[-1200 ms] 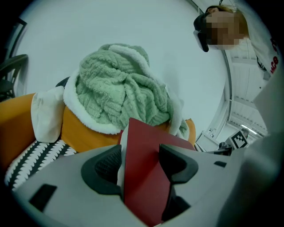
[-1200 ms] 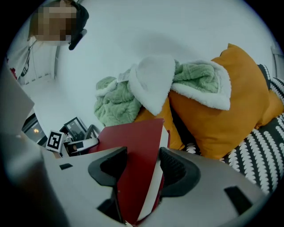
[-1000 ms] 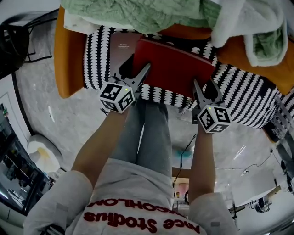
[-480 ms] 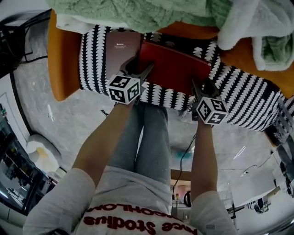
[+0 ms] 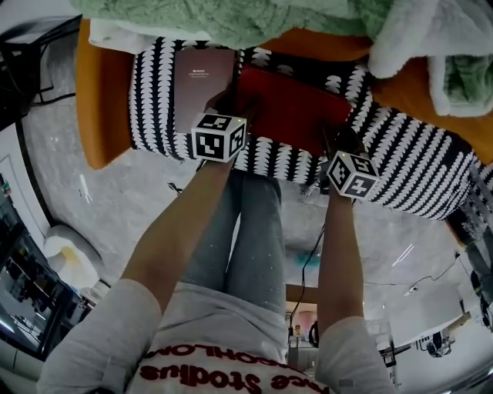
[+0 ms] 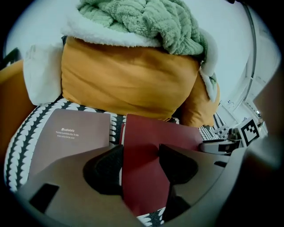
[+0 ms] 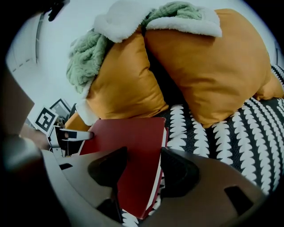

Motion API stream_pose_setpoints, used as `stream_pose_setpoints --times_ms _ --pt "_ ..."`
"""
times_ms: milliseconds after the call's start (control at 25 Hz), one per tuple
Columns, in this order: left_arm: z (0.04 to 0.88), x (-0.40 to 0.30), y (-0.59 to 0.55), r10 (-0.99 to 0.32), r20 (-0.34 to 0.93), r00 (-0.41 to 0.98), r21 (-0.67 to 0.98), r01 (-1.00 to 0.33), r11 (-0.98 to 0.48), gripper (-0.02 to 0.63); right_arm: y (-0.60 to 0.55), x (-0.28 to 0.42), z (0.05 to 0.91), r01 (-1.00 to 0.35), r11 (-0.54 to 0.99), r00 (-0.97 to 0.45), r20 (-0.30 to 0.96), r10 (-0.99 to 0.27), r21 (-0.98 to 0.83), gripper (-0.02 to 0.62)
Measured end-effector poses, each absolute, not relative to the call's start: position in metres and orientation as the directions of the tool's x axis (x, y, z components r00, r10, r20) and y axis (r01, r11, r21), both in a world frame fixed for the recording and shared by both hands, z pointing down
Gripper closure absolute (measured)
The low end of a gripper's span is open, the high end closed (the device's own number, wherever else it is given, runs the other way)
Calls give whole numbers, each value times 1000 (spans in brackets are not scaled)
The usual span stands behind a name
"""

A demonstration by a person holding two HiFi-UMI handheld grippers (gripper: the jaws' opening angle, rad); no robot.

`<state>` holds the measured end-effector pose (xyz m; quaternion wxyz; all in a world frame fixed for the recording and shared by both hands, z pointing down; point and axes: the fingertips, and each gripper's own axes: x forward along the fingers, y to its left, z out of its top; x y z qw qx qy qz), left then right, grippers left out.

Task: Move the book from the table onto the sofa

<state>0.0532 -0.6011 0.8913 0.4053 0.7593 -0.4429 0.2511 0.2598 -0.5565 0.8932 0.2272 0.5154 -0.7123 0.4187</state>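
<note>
Both my grippers were clamped on the red book (image 5: pixel 291 108). My left gripper (image 6: pixel 140 159) pinched its near left corner, one pad on top of the cover and the other at the left edge. My right gripper (image 7: pixel 143 162) pinched the near right corner, with the cover against one pad and the page edge and back cover against the other. The jaws stood wide, but only because the book filled them. The book was down at the sofa (image 5: pixel 98 108), flat over the black-and-white seat cover (image 5: pixel 416 165). I couldn't tell whether it fully rested there or hung just above. A brown book (image 5: pixel 202 81) with small white print lay just beside it on the left, on the same cover, the edges close or touching. Orange cushions (image 7: pixel 213 66) stood behind both books, with a green blanket (image 5: pixel 231 23) and white fleece (image 7: pixel 124 17) piled on top. My legs were up against the seat front in the head view.
</note>
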Motion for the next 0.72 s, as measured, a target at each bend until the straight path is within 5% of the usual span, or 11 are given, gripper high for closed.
stream_pose_setpoints --times_ms 400,720 --pt "886 32 -600 -542 722 430 414 -896 -160 359 -562 275 890 -918 -6 -313 733 -604 -397 341" --pt "852 9 -595 -611 680 404 409 -902 -141 538 -559 272 837 -936 54 -285 657 -698 -348 525"
